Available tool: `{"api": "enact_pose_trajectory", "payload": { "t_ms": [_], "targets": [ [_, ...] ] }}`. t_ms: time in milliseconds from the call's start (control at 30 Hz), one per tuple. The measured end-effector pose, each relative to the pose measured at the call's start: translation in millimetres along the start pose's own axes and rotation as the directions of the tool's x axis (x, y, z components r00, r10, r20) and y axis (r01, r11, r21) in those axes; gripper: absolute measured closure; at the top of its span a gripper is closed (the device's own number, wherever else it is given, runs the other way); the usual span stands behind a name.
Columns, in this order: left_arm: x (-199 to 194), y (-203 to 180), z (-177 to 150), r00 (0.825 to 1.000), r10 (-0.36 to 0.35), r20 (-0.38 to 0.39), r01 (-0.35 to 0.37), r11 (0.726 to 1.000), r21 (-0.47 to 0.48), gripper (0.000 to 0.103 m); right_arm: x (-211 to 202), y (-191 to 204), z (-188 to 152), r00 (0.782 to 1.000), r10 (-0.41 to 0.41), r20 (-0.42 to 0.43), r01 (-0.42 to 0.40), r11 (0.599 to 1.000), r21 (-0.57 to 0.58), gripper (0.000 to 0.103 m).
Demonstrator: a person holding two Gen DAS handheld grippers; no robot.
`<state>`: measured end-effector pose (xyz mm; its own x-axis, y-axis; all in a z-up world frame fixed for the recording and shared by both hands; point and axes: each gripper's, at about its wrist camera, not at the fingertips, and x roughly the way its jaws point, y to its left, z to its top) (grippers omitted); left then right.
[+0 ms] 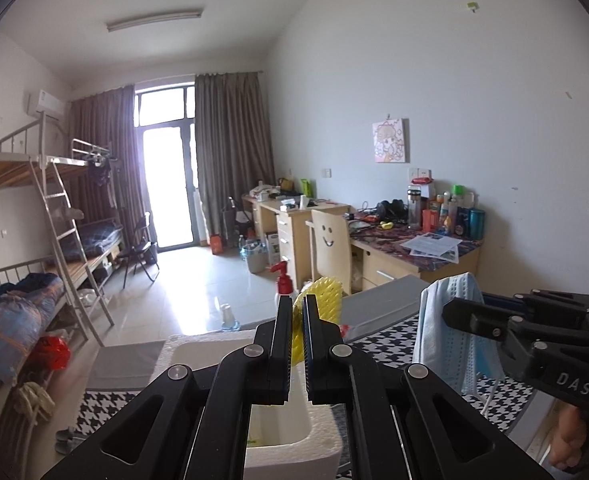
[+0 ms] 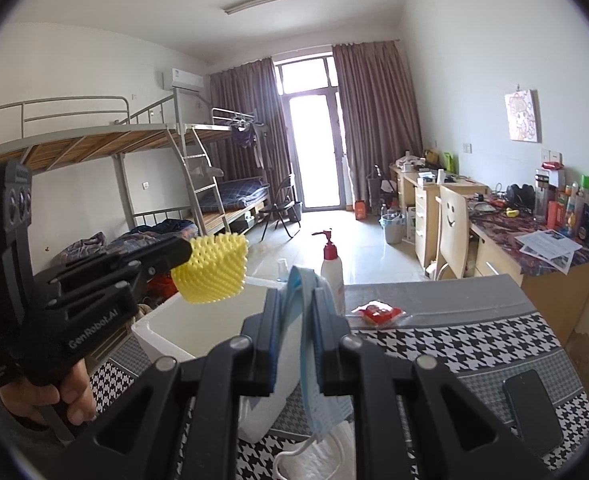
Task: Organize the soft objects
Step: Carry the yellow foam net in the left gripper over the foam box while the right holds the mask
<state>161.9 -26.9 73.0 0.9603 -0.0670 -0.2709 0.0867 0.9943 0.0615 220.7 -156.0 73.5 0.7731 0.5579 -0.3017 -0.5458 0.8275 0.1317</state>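
**Listener:** What do your two hands hold?

**Operator:** My left gripper (image 1: pixel 298 322) has its jaws pressed tight on a yellow foam net (image 1: pixel 324 296), the bumpy sleeve kind. From my left camera the net sticks up at twelve o'clock past the fingertips. My right gripper (image 2: pixel 296 320) has its jaws nearly closed on a blue face mask (image 2: pixel 314 360), which droops between them with its white ear loop trailing toward six o'clock.

**Listener:** How are the hands posed?

**Operator:** Both grippers point slightly downward, side by side in the air above the tabletop (image 2: pixel 474 340), which wears a houndstooth cloth. From the right camera, my left gripper sits at nine o'clock, with my left hand (image 2: pixel 54 396) wrapped round its handle low in the picture.

**Listener:** What lies underneath?

**Operator:** A white foam box (image 1: pixel 290 432), open-topped, sits under the left jaws. Beyond it, at one o'clock from the right camera, stands a white pump bottle (image 2: pixel 332 268) with a red top, and a small red packet (image 2: pixel 378 312) lies just beside it. A dark phone (image 2: pixel 532 412) lies at four o'clock.
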Motion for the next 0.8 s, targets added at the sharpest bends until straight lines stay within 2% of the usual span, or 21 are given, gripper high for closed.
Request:
{"api": "enact_pose_trajectory", "payload": {
  "t_ms": [300,800],
  "targets": [
    [3.9,13.6,-6.2,0.997,0.076,-0.010,-0.076,0.997,-0.016,0.098,7.5,10.0,7.1,0.999,0.049,-0.002,-0.049,0.999,-0.020,0.085],
    [17.5,33.0,-17.8,0.989,0.130,-0.076,-0.133,0.990,-0.037,0.098,25.0,27.1,8.6,0.995,0.095,-0.039,-0.096,0.994,-0.045,0.085]
  ]
}}
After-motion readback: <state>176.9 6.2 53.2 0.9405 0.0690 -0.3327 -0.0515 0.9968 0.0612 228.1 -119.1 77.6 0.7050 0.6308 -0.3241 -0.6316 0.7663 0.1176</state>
